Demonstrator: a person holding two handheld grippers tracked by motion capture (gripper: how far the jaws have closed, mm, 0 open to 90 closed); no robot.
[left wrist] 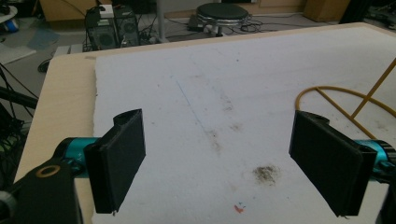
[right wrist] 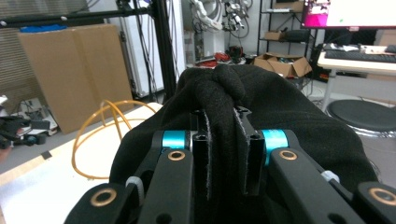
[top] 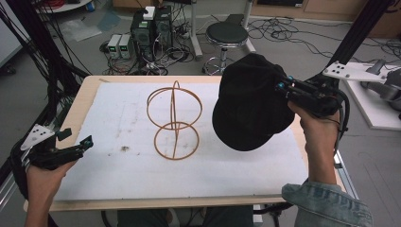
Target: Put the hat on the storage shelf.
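Note:
A black cap (top: 250, 101) hangs in the air over the right side of the table, its brim pointing down toward the white sheet. My right gripper (top: 285, 87) is shut on the cap's fabric, and a fold of the cap (right wrist: 222, 140) is pinched between its jaws. An orange wire stand (top: 173, 120) made of two rings on a post stands upright in the middle of the table, left of the cap; the stand (right wrist: 105, 126) shows past the cap. My left gripper (top: 87, 141) rests low at the table's left edge, open, with nothing between its pads (left wrist: 119, 163).
A white sheet (top: 127, 142) with small stains covers the wooden table (top: 78, 106). Beyond the far edge stand a black stool (top: 227, 35), computer boxes (top: 151, 28) and floor cables. A white side surface (top: 359, 75) lies to the right.

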